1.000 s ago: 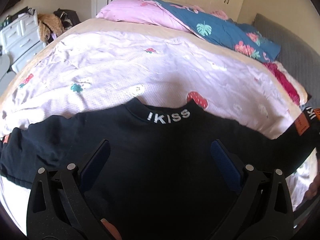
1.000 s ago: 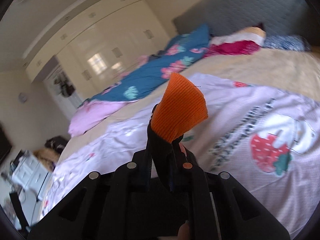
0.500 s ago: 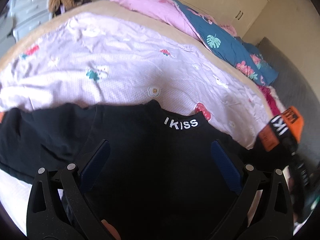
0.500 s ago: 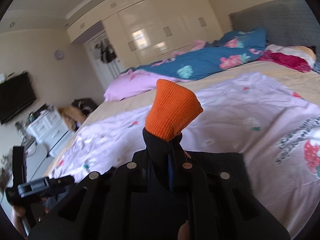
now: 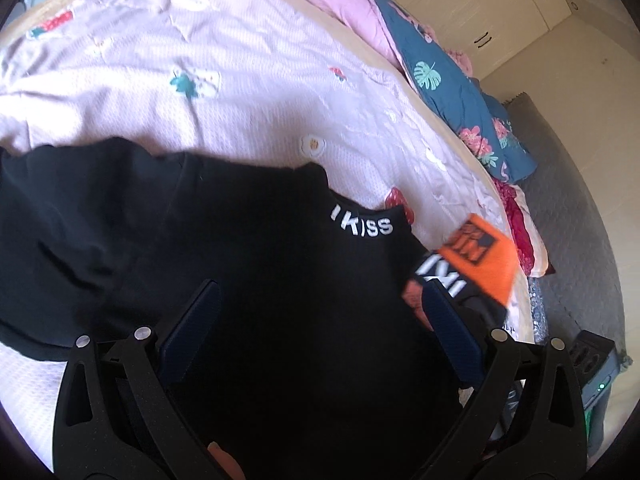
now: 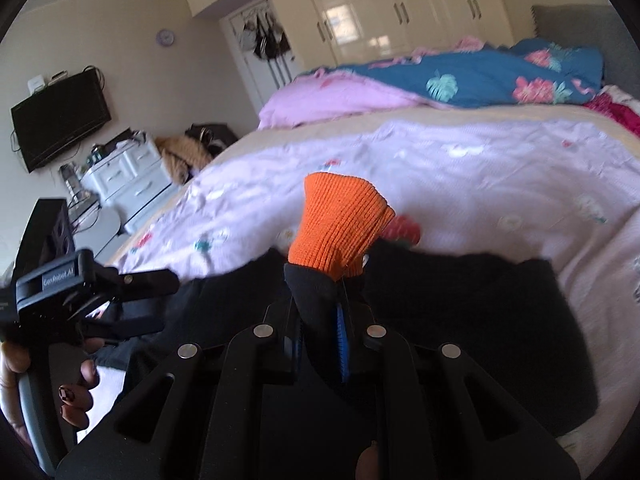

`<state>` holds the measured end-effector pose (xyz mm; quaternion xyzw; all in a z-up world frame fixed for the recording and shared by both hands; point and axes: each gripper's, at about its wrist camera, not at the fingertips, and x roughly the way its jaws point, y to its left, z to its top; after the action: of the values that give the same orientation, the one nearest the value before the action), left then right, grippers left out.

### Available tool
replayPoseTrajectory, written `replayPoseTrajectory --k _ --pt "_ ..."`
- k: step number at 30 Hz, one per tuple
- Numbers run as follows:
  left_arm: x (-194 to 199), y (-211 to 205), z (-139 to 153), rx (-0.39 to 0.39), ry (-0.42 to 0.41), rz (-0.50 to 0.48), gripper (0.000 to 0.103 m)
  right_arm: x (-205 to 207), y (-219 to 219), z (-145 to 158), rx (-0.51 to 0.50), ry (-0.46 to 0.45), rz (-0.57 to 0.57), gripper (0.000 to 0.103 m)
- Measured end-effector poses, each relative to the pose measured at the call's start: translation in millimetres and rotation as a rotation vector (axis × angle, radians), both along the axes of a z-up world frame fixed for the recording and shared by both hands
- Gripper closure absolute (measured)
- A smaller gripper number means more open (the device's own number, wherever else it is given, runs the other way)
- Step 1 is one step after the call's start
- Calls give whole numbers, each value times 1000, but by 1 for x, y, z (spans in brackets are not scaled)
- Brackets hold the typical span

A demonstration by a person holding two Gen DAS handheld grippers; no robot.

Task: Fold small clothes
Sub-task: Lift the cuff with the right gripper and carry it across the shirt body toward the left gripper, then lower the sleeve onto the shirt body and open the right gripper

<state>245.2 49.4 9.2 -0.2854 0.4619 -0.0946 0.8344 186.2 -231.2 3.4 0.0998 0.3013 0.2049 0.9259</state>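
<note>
A black sweater (image 5: 248, 264) with "IKISS" on its collar (image 5: 362, 226) lies spread on the pale pink bedspread (image 5: 224, 92). My left gripper (image 5: 320, 320) hangs open just above the sweater's body, its blue pads wide apart with nothing pinched. In the right wrist view my right gripper (image 6: 320, 312) is shut on the sweater's sleeve, and the orange cuff (image 6: 340, 224) sticks up past its fingertips. That cuff (image 5: 480, 256) shows beside the left gripper's right finger, over the sweater's right shoulder. The left gripper (image 6: 100, 292) appears at the left, held by a hand.
A pink pillow (image 6: 332, 100) and a blue floral duvet (image 6: 480, 76) lie along the bed's far side, with a grey headboard (image 5: 560, 208) to the right. White drawers (image 6: 128, 176), a wall television (image 6: 60, 124) and wardrobes (image 6: 400, 12) stand beyond the bed.
My right gripper has carried the orange-cuffed sleeve in from the right, over the sweater's body towards the collar. The left gripper has rolled and shifted, still open.
</note>
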Motion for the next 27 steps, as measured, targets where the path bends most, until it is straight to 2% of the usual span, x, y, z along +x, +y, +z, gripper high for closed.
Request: replayPoseTrajectory --k 5,10,12,15,19,21,23,24,27 --pt "4 -7 -16 -74 49 -12 9 1 12 -27 -4 101 63 86" --pt "6 -15 -29 -88 91 -30 9 -10 24 -33 -11 152 183 53" --pt "5 -17 -32 -91 103 -36 9 -14 21 -28 23 165 228 48" --pt "1 -22 -35 -90 113 -52 9 -16 9 -18 98 184 260 47" --pt "-2 -32 -44 -60 145 -78 10 -14 -20 -6 108 157 177 47" --pt "-4 -39 -51 -33 173 -94 19 -10 -37 -2 121 161 123 47" --pt "-5 -44 -55 -9 178 -100 35 -6 -50 -1 134 163 85 47" --pt "-6 -48 -56 19 174 -101 39 -5 -54 0 131 161 68 47" --pt "-6 -56 -53 66 158 -107 64 -2 -65 1 81 142 2 47"
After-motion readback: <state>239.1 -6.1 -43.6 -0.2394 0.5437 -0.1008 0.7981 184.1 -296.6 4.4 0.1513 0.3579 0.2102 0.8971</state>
